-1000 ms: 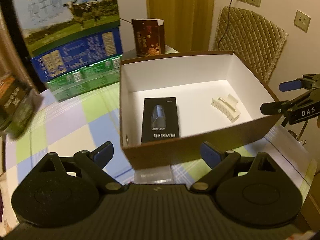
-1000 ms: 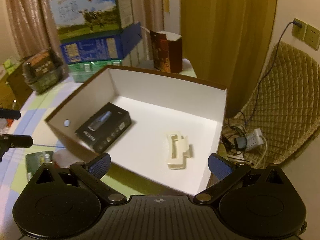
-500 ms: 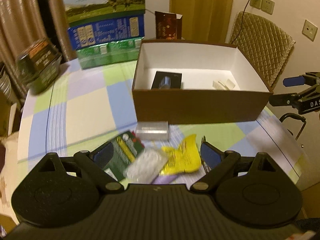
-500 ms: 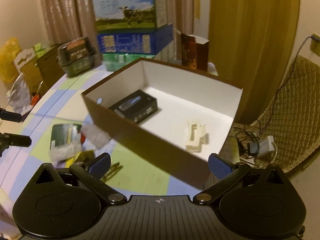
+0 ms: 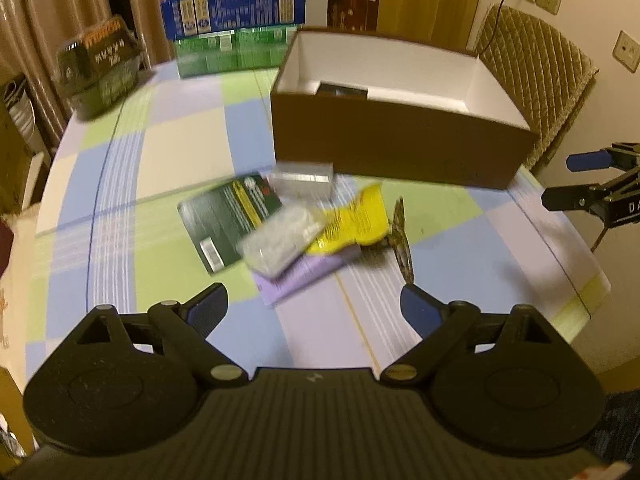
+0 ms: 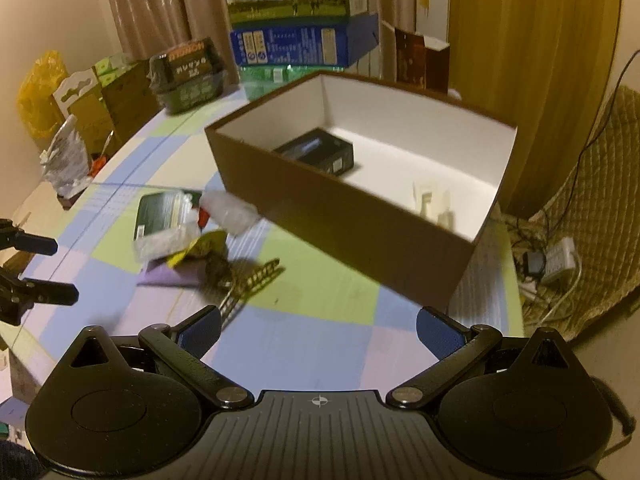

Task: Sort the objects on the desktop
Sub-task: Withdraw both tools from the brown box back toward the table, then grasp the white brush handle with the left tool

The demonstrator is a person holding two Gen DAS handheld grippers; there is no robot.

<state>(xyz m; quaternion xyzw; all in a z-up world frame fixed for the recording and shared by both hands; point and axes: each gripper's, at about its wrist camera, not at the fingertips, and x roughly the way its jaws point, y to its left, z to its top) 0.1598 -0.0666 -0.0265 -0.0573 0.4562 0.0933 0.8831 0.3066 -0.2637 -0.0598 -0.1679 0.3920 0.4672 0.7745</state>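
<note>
A brown cardboard box [image 5: 400, 140] [image 6: 360, 216] with a white inside stands on the checked tablecloth; in it lie a black product box [image 6: 320, 152] and a cream hair clip [image 6: 434, 204]. In front of the box sits a small heap: a dark green card pack [image 5: 228, 220], a clear plastic case [image 5: 302, 178], a clear bag [image 5: 280, 240], a yellow packet [image 5: 352, 220], a purple sheet [image 5: 304, 272] and a patterned hair clip [image 5: 402, 236] [image 6: 248, 280]. My left gripper [image 5: 314, 310] hangs open just short of the heap, empty. My right gripper [image 6: 318, 330] is open and empty, near the box's front corner.
Stacked milk cartons [image 5: 236, 12] and a dark brown carton [image 5: 352, 6] stand behind the box. A dark wrapped food tray [image 5: 100, 68] sits at the table's far left. A quilted chair [image 5: 532, 76] is beside the table, with a power strip and cables [image 6: 556, 260] on the floor.
Both grippers have drawn back from above the box toward the table's near side. The heap of small items has come into view in front of the left gripper. Both stay open.
</note>
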